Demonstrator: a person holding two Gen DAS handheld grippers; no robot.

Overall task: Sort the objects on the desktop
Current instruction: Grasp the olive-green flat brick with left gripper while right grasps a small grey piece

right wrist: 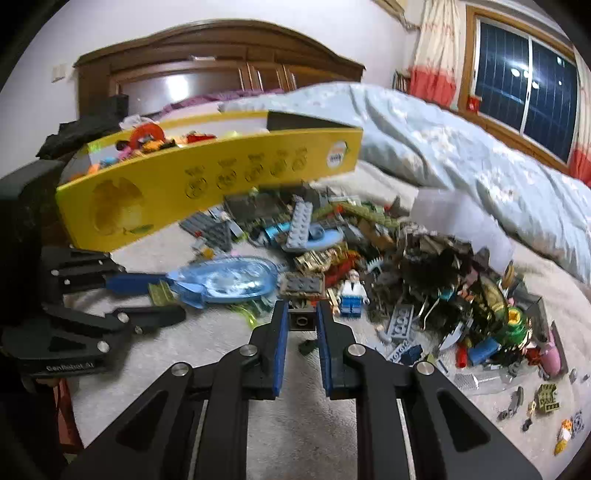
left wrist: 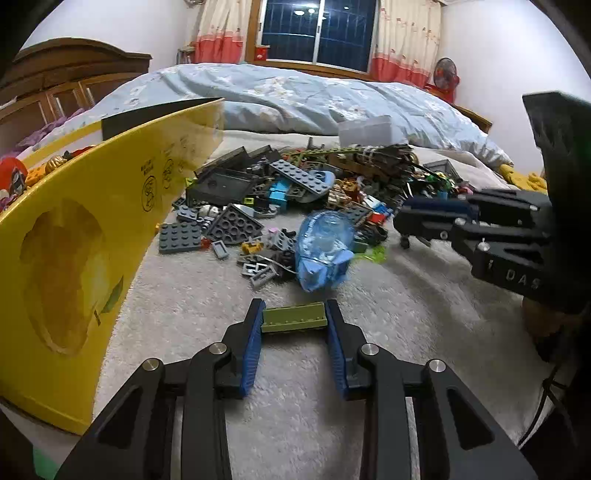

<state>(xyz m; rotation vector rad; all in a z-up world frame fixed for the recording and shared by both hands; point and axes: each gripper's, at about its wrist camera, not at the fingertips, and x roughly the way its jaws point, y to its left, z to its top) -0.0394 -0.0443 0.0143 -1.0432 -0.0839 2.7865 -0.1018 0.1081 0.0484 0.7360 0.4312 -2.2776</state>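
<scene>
At the far left of the left wrist view stands the yellow box (left wrist: 110, 229), its wall tilted and curved by the lens, already holding bright orange and red bits at its upper left; I'd guess that is where sorted pieces go. Just right of it, low in the centre of the frame, the left gripper (left wrist: 294, 317) has an olive-green brick (left wrist: 294, 316) between its blue pads, both pads touching the brick's ends, so it looks gripped. The brick's long axis runs straight across the frame, from one pad to the other, and the box lies up and to the left of it, close by. So the coming move, as I read it, is a lift and a swing leftward over that yellow rim. Further right sits the pale blue clear canopy piece (left wrist: 321, 251) at the edge of the brick pile (left wrist: 306, 192). At the right edge the right gripper (right wrist: 300, 321) reaches into the pile; in its own view its narrow-set pads flank a small dark brick (right wrist: 301, 319) at lower centre, apparently pinching it. It is farther from the box than the left. Everything lies on a cream fleecy blanket (left wrist: 207, 295) spread on a bed, with a light blue quilt (left wrist: 295, 92) behind, a dark window (left wrist: 317, 29) with curtains at top centre.
</scene>
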